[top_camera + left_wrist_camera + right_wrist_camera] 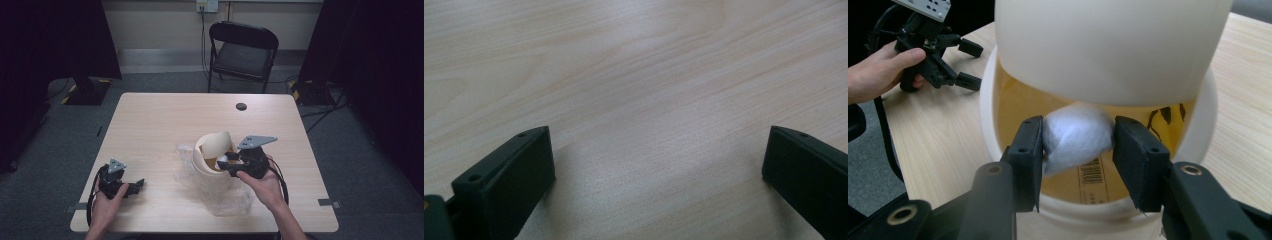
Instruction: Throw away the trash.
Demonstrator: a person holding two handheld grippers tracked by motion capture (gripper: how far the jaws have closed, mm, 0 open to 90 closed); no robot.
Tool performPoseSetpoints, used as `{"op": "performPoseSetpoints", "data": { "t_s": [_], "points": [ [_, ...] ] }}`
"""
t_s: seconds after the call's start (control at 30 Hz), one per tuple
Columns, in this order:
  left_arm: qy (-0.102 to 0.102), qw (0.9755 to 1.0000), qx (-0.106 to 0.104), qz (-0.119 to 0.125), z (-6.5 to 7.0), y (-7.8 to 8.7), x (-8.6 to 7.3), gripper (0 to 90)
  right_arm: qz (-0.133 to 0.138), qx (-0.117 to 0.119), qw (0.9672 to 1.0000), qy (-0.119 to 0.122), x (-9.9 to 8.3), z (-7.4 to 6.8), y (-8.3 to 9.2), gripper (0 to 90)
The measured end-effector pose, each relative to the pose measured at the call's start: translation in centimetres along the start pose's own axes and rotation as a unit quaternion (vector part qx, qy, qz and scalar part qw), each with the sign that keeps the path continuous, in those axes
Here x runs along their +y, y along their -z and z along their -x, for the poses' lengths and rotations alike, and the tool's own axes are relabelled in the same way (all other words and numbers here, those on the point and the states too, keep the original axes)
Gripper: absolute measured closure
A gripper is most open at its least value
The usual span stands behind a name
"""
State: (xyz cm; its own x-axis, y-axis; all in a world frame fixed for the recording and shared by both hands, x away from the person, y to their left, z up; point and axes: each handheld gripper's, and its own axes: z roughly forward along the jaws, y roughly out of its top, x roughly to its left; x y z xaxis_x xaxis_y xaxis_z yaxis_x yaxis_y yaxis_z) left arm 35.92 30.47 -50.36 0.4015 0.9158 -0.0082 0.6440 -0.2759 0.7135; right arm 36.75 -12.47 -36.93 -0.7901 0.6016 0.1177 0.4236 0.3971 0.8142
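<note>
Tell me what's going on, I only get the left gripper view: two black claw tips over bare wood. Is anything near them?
Observer: Not close. The high view shows the left claw low at the table's near left corner, apart from a cream tub at the middle.
Operator: What is the other hand doing?
Observer: The right claw pinches a white wad at the tub's mouth.
Operator: Is the tub closed?
Observer: No. Its lid is swung up, so the opening shows.
Operator: Anything under it?
Observer: Clear plastic wrap is spread out on the table beside it.
</note>
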Motion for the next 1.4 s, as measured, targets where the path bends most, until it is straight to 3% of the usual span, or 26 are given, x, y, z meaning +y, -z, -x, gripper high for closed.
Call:
{"op": "performPoseSetpoints", "data": {
  "t_s": [0.57, 0.77, 1.0, 1.2, 1.4],
  "points": [
    [0.0, 1.0, 0.0, 0.001, 0.0, 0.0, 0.0, 0.0, -0.043, -0.015, 0.999, 0.003, 0.7, 0.2, -2.2, 55.2],
    [0.0, 1.0, -0.001, 0.0, 0.0, 0.0, 0.0, 0.0, -0.038, -0.022, 0.9991, -0.004, 0.9, 0.5, -2.3, 51.8],
    [0.0, 1.0, -0.001, 0.0, 0.0, 0.0, 0.0, 0.0, -0.034, -0.024, 0.9991, 0.004, 1.0, 0.2, -1.9, 47.4],
    [0.0, 1.0, 0.0, 0.0, 0.0, 0.0, 0.0, 0.0, -0.02, -0.016, 0.9997, -0.001, 0.7, 0.3, -1.3, 50.6],
    [0.0, 1.0, 0.0, 0.0, 0.0, 0.0, 0.0, 0.0, -0.002, -0.007, 0.9999, -0.012, 0.4, 0.6, -0.4, 47.4]
  ]
}}
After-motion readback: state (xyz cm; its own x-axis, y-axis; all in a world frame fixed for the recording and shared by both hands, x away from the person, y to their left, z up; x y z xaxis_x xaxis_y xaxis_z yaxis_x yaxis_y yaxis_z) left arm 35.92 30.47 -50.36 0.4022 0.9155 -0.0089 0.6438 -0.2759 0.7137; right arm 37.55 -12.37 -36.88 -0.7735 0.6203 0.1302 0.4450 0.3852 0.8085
